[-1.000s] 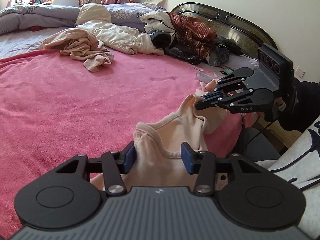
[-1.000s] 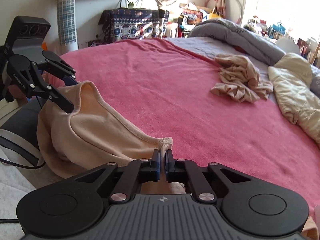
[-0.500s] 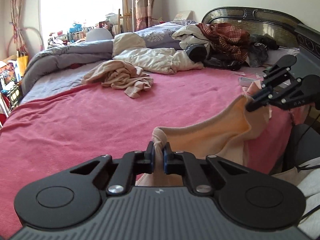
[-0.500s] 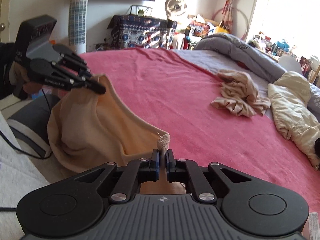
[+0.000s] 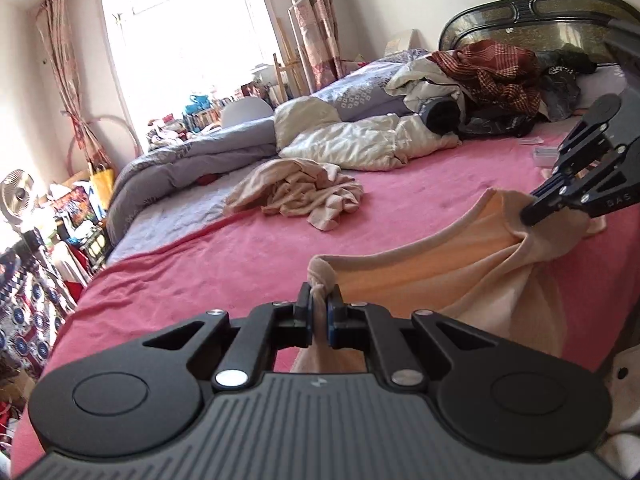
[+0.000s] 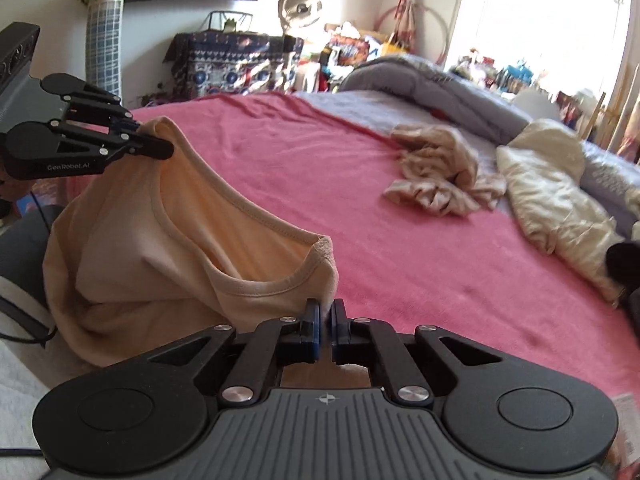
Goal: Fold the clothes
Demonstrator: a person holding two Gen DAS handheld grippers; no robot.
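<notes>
Peach-coloured undershirt (image 5: 452, 276) hangs stretched between my two tools above the near edge of a bed covered in a pink blanket (image 5: 192, 276). My left hand-held gripper (image 5: 319, 312) has its blue pads pressed together on a bunched shoulder strap, the fabric knotted up just above the fingertips. My right hand-held gripper (image 6: 325, 322) pinches the other strap, whose lace-trimmed end stands up beside the pads; its jaws have just been closing a last touch on the cloth between them. Seen from the left wrist, that right tool (image 5: 536, 210) reaches in from the right side and its tips bite the garment's raised corner. Seen from the right wrist, the left tool (image 6: 158, 148) comes in from the left and holds the far strap high, so the neckline sags in a curve between the two grips and the body of the shirt droops toward the bed's edge.

Further up the blanket lies a crumpled beige garment (image 5: 300, 196), well apart from the held shirt. Beyond it sit a cream quilt (image 5: 360, 146) and a grey duvet (image 5: 188, 160), with a red checked cloth (image 5: 492, 66) heaped against the dark headboard (image 5: 532, 20). A bright window (image 5: 180, 40) lights the room.
</notes>
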